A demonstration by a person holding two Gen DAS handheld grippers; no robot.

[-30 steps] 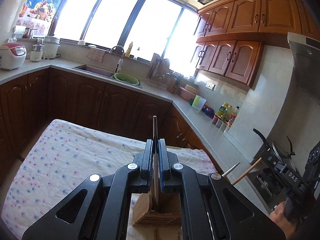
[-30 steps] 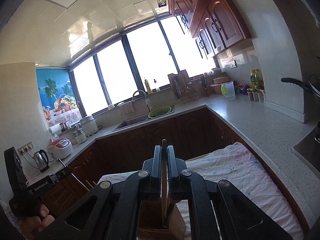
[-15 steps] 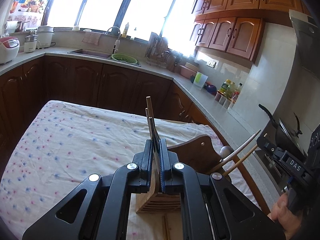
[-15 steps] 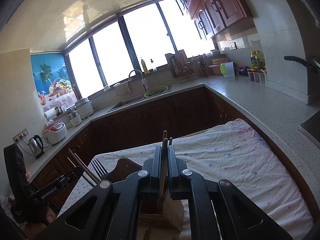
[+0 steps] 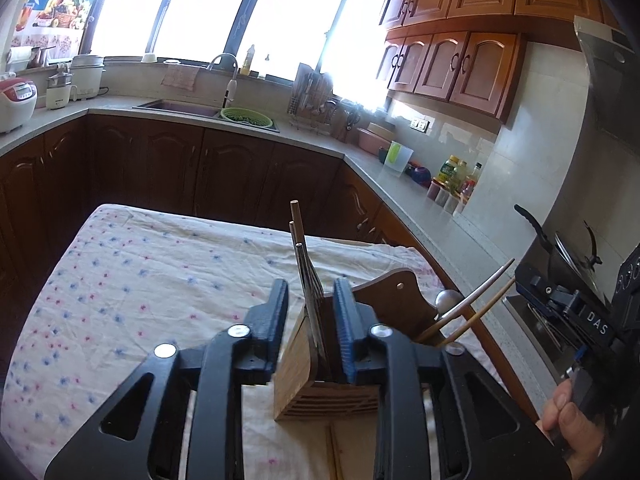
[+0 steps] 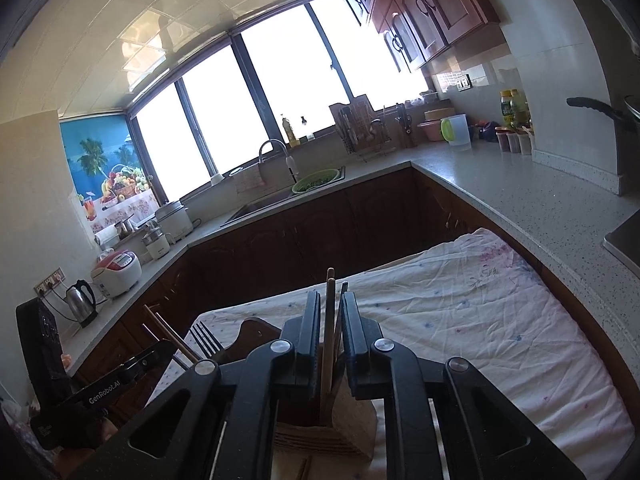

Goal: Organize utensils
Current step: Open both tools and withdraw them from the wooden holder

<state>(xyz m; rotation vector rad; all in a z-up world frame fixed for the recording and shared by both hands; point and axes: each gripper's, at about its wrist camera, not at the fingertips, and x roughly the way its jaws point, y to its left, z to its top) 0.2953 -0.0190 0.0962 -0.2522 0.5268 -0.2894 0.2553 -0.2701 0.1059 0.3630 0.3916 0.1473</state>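
So the left gripper point(image 5: 309, 320) had its jaws spread apart, straddling the top of the wooden holder point(image 5: 326, 384) without pinching anything. A few utensils point(image 5: 306, 276) stood upright in the holder, thin dark stems poking up between the jaws and leaning a bit left, not touching either pad as far as I could see. The holder sat on the floral cloth point(image 5: 132, 280) on the table. Behind it was a dark wooden board point(image 5: 400, 300) with a rounded top, and off to the right two chopsticks point(image 5: 476, 304) angled out next to a metal knob, right in front of the other gripper's body. From the right wrist view, the right gripper point(image 6: 331, 340) was over a holder point(image 6: 352, 420) too, with a wooden stick point(image 6: 329, 320) standing in the narrow gap between its jaws. Couldn't honestly tell if the pads were squeezing it or just beside it. A fork point(image 6: 206, 340) stuck up at the left near the board point(image 6: 256, 332), tines up. Kitchen counter point(image 6: 520, 200) and sink point(image 5: 180, 106) in the background.
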